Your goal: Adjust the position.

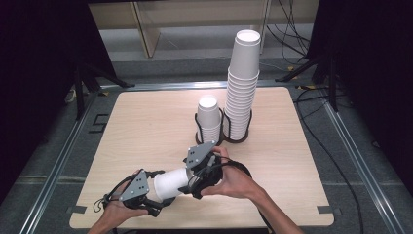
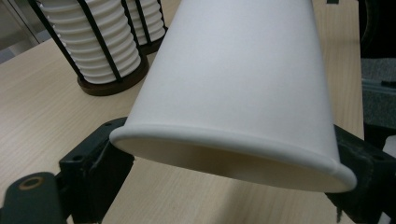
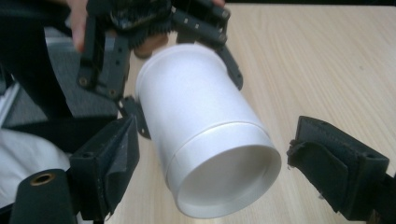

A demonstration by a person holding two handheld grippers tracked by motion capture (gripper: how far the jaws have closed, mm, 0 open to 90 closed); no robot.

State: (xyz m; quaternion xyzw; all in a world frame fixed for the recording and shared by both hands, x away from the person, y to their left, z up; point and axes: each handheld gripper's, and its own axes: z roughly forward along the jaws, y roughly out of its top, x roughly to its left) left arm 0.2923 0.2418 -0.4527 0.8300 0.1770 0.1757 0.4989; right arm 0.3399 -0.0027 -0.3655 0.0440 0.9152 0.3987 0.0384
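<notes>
A white paper cup [image 1: 170, 183] lies on its side in the air near the table's front edge, between both grippers. My left gripper [image 1: 157, 194] is shut on its rim end; in the left gripper view the two jaws press the rim of the cup [image 2: 233, 84] from either side. My right gripper [image 1: 194, 184] is open around the cup's bottom end. In the right gripper view the cup [image 3: 196, 107] points its base at the camera, with a clear gap to the right-hand jaw. The left gripper's fingers [image 3: 231, 65] clasp its far end.
Two black wire holders stand at the table's middle back: a short stack of white cups [image 1: 208, 119] and, to its right, a tall stack [image 1: 242, 83]. The wooden table [image 1: 146, 112] has rounded corners. Cables trail on the floor to the right.
</notes>
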